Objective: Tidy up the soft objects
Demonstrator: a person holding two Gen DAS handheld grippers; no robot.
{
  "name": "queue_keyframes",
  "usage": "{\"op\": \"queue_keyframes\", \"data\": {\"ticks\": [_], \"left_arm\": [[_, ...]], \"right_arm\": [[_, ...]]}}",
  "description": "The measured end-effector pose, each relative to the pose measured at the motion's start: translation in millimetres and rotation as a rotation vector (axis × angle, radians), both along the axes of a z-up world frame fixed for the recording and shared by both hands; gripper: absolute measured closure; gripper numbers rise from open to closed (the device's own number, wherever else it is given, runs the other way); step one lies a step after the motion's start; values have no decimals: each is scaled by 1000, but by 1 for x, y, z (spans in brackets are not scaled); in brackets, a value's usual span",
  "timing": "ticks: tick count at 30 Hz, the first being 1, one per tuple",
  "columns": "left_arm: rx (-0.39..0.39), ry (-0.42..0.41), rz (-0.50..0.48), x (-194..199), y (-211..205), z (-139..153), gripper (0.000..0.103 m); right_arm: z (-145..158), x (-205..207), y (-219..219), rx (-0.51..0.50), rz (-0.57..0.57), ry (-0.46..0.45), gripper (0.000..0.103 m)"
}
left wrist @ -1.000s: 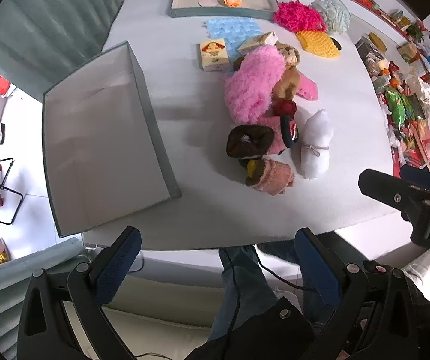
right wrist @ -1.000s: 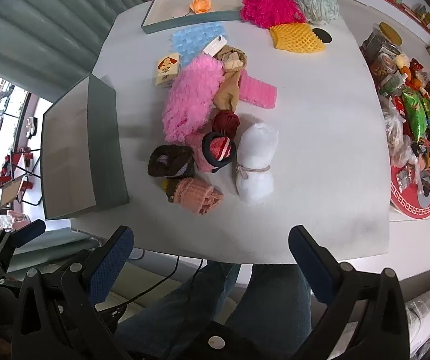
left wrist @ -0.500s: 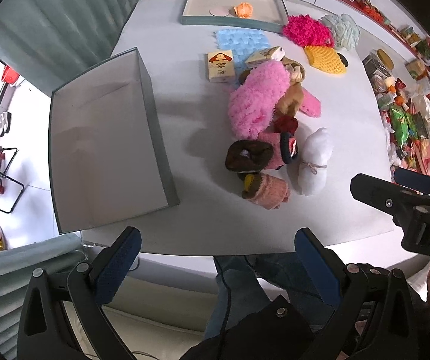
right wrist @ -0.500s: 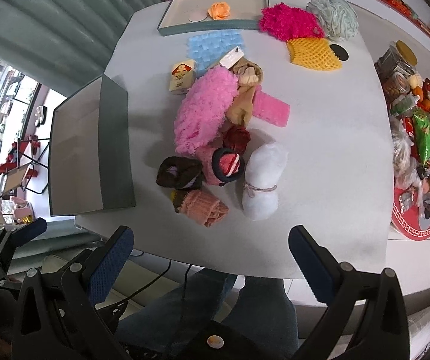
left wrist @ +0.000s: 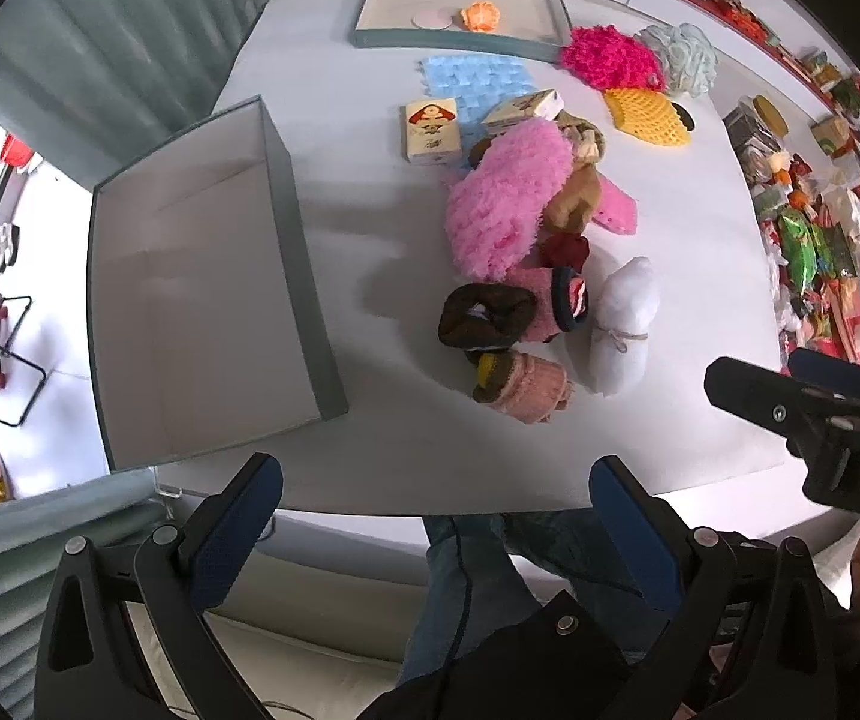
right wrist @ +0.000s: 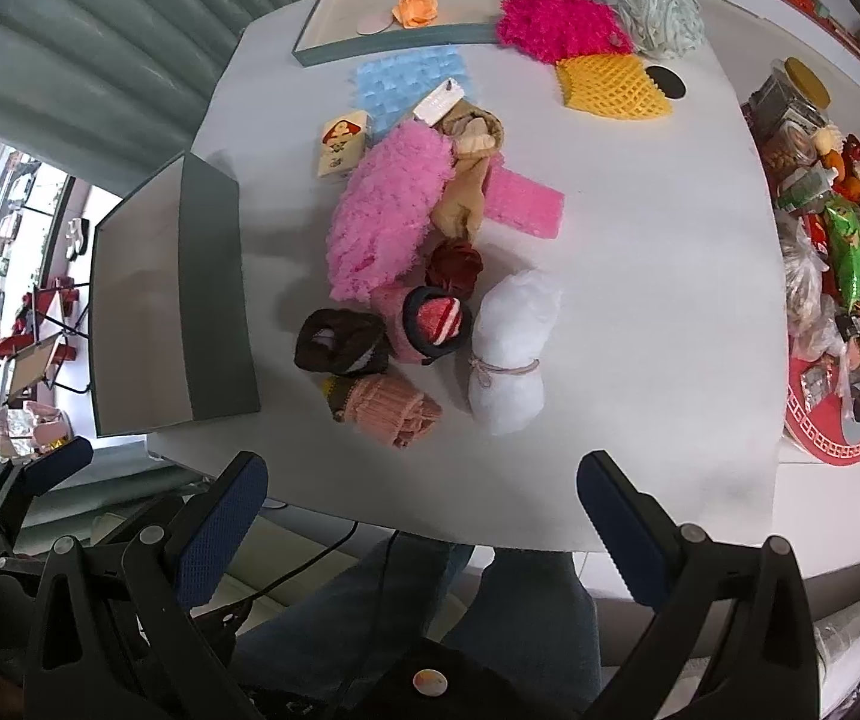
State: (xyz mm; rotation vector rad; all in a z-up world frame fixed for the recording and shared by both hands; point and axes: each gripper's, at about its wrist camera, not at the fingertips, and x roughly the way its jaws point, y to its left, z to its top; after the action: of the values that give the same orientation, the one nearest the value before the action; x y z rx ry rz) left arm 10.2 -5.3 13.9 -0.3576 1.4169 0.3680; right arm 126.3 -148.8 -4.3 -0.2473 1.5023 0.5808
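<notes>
Soft pile [right wrist: 424, 294] mid-table, grey box [right wrist: 214, 300] left, snacks [right wrist: 838, 240] right

A heap of colourful packaged snacks [right wrist: 844, 252] and a round red patterned mat [right wrist: 832, 414] are seen at the right, beside the white table [right wrist: 640, 312], with blue-jeaned legs [right wrist: 526, 606] below the near edge.

Both the left gripper [left wrist: 433, 519] and right gripper [right wrist: 424, 516] hang above the person's knees, jaws spread wide, empty.
</notes>
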Motion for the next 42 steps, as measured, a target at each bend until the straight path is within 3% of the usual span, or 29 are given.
{"op": "queue_keyframes", "data": {"ticks": [12, 30, 37, 42], "left_arm": [[-36, 8, -27, 6, -1, -8, 0], [-20, 36, -94, 13, -14, -9, 0], [-18, 93, -120, 7, -8, -33, 0], [-16, 114, -134, 5, -2, -37, 0]], "right_arm": [[-4, 0, -8, -1, -33, 26, 0], [-2, 4, -22, 14, -80, 22, 0], [-28, -8, -20, 5, -83, 59, 0], [-36, -6, -35, 4, -172, 94, 0]]}}
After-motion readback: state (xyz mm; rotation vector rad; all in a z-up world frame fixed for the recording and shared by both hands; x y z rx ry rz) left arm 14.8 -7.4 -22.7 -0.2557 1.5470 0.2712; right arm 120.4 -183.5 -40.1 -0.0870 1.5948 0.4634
